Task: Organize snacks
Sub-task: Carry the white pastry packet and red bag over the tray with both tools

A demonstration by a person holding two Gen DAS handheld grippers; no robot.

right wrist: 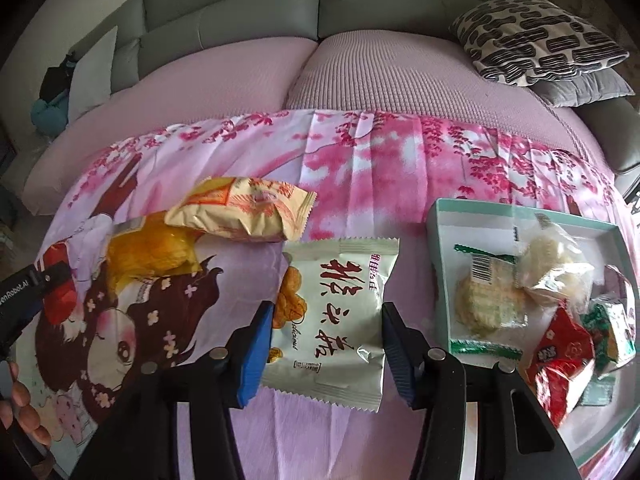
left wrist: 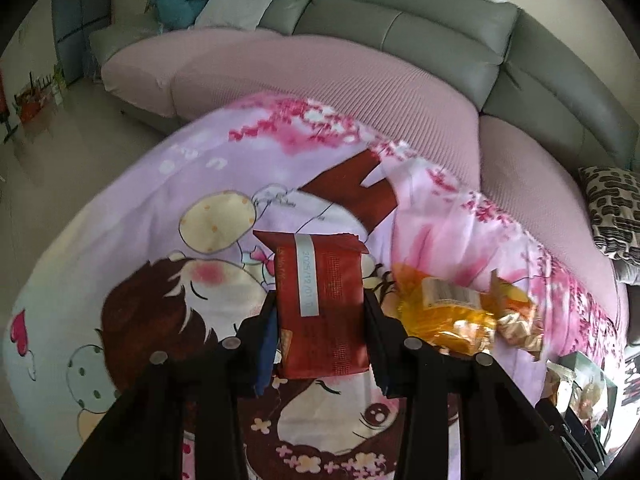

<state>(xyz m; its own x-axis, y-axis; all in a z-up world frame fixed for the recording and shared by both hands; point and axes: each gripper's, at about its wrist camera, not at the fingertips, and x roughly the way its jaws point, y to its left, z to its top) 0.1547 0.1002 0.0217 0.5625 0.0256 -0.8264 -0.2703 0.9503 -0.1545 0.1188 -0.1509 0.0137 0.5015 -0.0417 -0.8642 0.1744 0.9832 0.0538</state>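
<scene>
Left gripper [left wrist: 320, 308] clamped on red packet [left wrist: 322, 304] above the cloth [left wrist: 140, 208], right gripper [right wrist: 326, 332] pinching white packet [right wrist: 336, 320] beside the tray [right wrist: 434, 240]; slick wrappers could slip out mid-carry

our left claw [left wrist: 320, 312] points steeply down, pads clamped on a red packet [left wrist: 322, 308]; our right claw [right wrist: 326, 344] tilts down, gripping a white packet [right wrist: 336, 320].

red pack [left wrist: 322, 308]: clamped in left gripper [left wrist: 320, 312], lifted
white pack [right wrist: 334, 320]: flat, gripped by right gripper [right wrist: 328, 332]
</scene>
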